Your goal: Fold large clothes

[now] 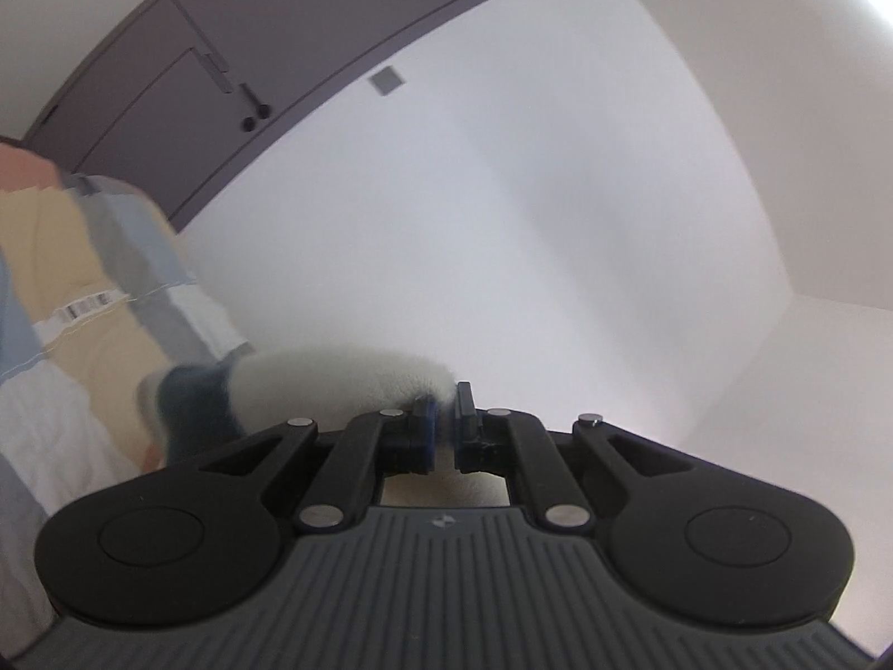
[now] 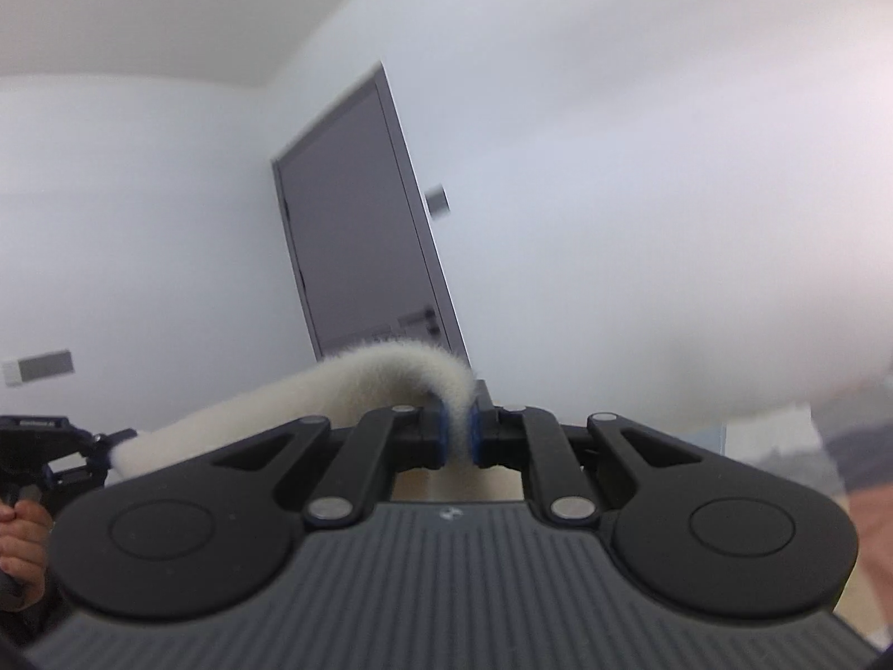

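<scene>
1. Looks like a room in a home, probably a bedroom: plain white walls (image 2: 139, 212) and a white ceiling (image 2: 167, 5), nothing industrial around.
2. There's a grey-purple interior door (image 2: 357, 234) with a lever handle and lock (the left wrist view shows it (image 1: 251, 56) tilted way over), plus a small grey wall switch (image 2: 437, 199) just beside the frame.
3. A rectangular wall plate (image 2: 39, 368) sits low on the wall in the right wrist view.
4. The left wrist view shows patchwork bedding (image 1: 72, 290) in pale yellow, blue, grey and white with a sewn-in care label (image 1: 89, 307), which says bed to me.
</scene>
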Action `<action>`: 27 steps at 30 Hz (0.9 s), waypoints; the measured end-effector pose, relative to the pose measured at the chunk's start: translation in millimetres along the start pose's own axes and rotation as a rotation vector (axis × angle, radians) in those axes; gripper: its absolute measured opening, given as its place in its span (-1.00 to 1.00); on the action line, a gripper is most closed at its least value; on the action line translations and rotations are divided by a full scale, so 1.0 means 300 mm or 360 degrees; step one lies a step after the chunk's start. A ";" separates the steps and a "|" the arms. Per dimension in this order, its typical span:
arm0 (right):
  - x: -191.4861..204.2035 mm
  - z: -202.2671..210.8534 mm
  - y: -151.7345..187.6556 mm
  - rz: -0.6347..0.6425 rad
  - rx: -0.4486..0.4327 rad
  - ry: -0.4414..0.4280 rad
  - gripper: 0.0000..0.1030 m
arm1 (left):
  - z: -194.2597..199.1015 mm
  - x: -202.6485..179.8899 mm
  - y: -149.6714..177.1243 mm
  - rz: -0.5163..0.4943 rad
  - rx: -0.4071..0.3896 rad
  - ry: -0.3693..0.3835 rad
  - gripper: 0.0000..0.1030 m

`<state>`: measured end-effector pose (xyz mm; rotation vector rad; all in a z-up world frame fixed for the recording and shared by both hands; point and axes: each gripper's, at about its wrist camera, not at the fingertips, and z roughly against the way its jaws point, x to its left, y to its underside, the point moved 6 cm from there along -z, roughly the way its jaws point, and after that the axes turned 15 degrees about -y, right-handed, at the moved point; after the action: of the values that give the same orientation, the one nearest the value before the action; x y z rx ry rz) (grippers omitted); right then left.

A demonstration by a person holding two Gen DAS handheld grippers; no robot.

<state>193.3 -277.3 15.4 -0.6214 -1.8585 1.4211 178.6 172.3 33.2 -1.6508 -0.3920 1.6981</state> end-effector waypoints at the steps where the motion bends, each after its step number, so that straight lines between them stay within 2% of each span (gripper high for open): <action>1: 0.012 0.018 -0.038 0.0008 -0.0019 -0.0005 -0.78 | 0.014 -0.026 0.000 -0.0012 0.0002 0.0032 -0.87; 4: 0.019 0.040 -0.122 -0.0002 -0.0031 0.0005 -0.78 | 0.013 -0.056 0.011 -0.0091 0.0008 0.0037 -0.86; 7: -0.022 -0.008 -0.099 -0.0047 0.0099 0.0089 -0.77 | -0.078 0.010 0.079 -0.0107 0.0116 -0.0062 -0.85; 11: -0.176 -0.118 0.087 -0.0304 0.0376 0.0227 -0.74 | -0.235 0.195 0.210 -0.0087 0.0278 -0.0242 -0.85; 14: -0.282 -0.180 0.247 -0.0473 0.0534 0.0288 -0.74 | -0.340 0.314 0.287 -0.0073 0.0388 -0.0308 -0.86; 21: -0.422 -0.251 0.519 -0.0691 0.0721 0.0345 -0.73 | -0.548 0.485 0.351 -0.0097 0.0462 -0.0477 -0.85; 27: -0.481 -0.293 0.607 -0.0714 0.0813 0.0353 -0.73 | -0.676 0.590 0.394 -0.0130 0.0519 -0.0603 -0.85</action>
<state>345.2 -277.4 -181.3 -0.0902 -1.2813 1.3753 353.9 156.3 -202.2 -1.0679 -0.3330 1.8984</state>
